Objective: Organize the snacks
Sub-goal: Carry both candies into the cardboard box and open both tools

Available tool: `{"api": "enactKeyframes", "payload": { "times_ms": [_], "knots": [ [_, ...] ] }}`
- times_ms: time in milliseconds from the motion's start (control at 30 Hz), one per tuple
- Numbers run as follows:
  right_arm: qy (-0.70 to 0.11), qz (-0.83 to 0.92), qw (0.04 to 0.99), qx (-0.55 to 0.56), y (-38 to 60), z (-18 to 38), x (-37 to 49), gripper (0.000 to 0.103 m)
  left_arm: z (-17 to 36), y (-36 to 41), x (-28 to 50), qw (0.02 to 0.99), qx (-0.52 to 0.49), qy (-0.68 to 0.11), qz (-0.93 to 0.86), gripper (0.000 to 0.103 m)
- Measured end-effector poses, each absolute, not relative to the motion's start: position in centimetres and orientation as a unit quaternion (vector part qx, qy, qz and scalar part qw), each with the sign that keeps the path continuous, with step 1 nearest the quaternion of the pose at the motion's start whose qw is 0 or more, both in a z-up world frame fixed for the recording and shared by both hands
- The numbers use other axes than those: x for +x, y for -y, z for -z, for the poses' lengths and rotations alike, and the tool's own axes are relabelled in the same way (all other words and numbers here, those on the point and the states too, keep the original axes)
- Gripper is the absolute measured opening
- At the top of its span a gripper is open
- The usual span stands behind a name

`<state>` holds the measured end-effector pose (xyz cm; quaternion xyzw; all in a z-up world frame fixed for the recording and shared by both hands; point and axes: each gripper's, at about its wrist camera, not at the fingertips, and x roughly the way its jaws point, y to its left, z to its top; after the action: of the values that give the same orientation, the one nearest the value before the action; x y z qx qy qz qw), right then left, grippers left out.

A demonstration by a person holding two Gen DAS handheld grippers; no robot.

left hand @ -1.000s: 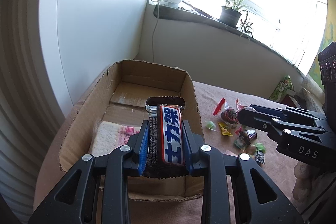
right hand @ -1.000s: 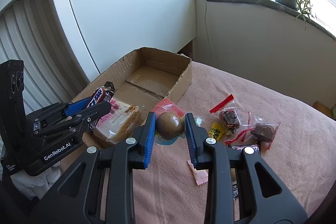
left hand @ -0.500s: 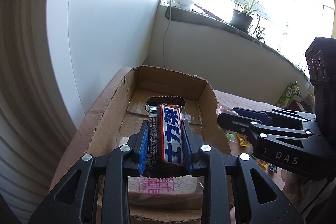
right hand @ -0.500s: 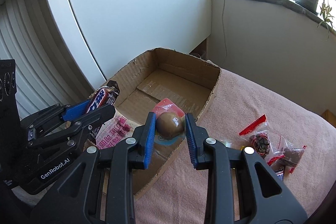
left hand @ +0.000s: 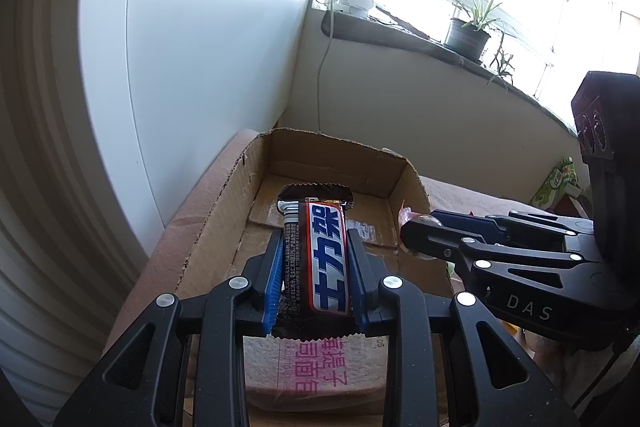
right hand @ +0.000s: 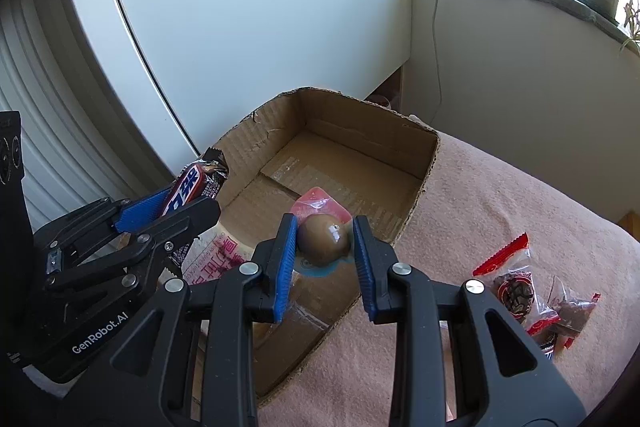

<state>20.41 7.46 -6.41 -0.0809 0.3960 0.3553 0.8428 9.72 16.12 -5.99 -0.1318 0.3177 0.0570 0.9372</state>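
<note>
My left gripper point(left hand: 316, 251) is shut on a brown chocolate bar with a red, white and blue label point(left hand: 320, 259) and holds it above the open cardboard box point(left hand: 224, 203). A wrapped toast packet with pink writing point(left hand: 312, 371) lies in the near end of the box. My right gripper point(right hand: 324, 239) is shut on a packaged brown egg point(right hand: 323, 241) and holds it over the box point(right hand: 428, 163). The left gripper with the bar point(right hand: 188, 191) shows at the left of the right wrist view. The right gripper point(left hand: 416, 235) shows at the box's right wall in the left wrist view.
The box stands on a pink cloth point(right hand: 520, 227) against a white cabinet point(right hand: 240, 27). Several small wrapped snacks point(right hand: 520, 291) lie on the cloth right of the box. A green packet point(left hand: 558, 183) lies far right. A potted plant point(left hand: 468, 35) stands on the windowsill.
Both grippers have moved left and forward over the box, each still holding its snack. The right gripper left the loose snacks behind and now hangs over the box interior.
</note>
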Motion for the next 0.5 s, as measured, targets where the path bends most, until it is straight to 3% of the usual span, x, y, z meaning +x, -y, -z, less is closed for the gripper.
{"api": "enactKeyframes", "payload": {
  "times_ms": [333,367,467,500],
  "knots": [
    [-0.393,-0.354,0.846,-0.076,-7.31,6.04,20.28,0.031,5.71,-16.19,9.35,0.937,-0.134,-0.315,-0.069,0.030],
    [-0.393,-0.355,0.845,-0.073,-7.26,5.97,20.31,0.034,5.65,-16.18,9.32,0.937,-0.134,-0.314,-0.070,0.036],
    [-0.387,-0.355,0.848,-0.071,-7.05,5.65,20.26,0.057,5.33,-16.26,9.11,0.939,-0.132,-0.308,-0.074,0.038],
    [-0.383,-0.355,0.850,-0.071,-6.96,5.49,20.15,0.059,5.23,-16.33,9.06,0.940,-0.132,-0.306,-0.077,0.038]
  ]
}}
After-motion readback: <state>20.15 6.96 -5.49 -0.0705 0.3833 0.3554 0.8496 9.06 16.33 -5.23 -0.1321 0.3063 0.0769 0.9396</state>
